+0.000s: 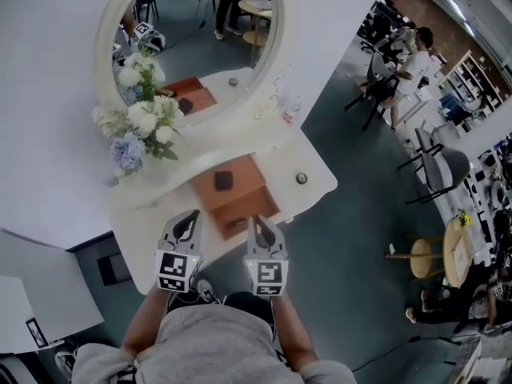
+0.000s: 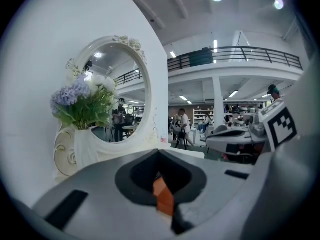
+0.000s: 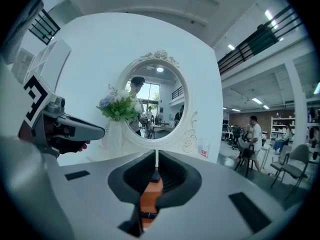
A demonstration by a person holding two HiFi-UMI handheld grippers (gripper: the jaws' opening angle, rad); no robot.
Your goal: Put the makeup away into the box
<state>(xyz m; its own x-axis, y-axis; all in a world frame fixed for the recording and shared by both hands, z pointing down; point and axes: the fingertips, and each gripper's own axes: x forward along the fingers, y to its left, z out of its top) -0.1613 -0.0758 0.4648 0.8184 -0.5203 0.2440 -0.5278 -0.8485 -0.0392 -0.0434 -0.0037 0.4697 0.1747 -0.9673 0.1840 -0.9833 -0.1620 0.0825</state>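
Note:
An open brown wooden box [image 1: 240, 200] sits on the white vanity table [image 1: 316, 166], with a small dark item [image 1: 223, 181] lying inside it. A small round item [image 1: 301, 178] rests on the tabletop to the right of the box. My left gripper [image 1: 189, 224] hangs over the table's near edge, just left of the box, and is shut and empty [image 2: 159, 153]. My right gripper [image 1: 261, 227] is above the box's near right corner, also shut with nothing between the jaws [image 3: 156, 155]. Through the gap under each pair of jaws I see a sliver of the box [image 2: 163, 196] [image 3: 150, 194].
An oval mirror [image 1: 200, 30] stands at the back of the table, with a vase of white and blue flowers [image 1: 140, 130] at the left. A small bottle with a red label [image 1: 290, 112] stands at the mirror's right. Chairs, tables and people fill the floor to the right.

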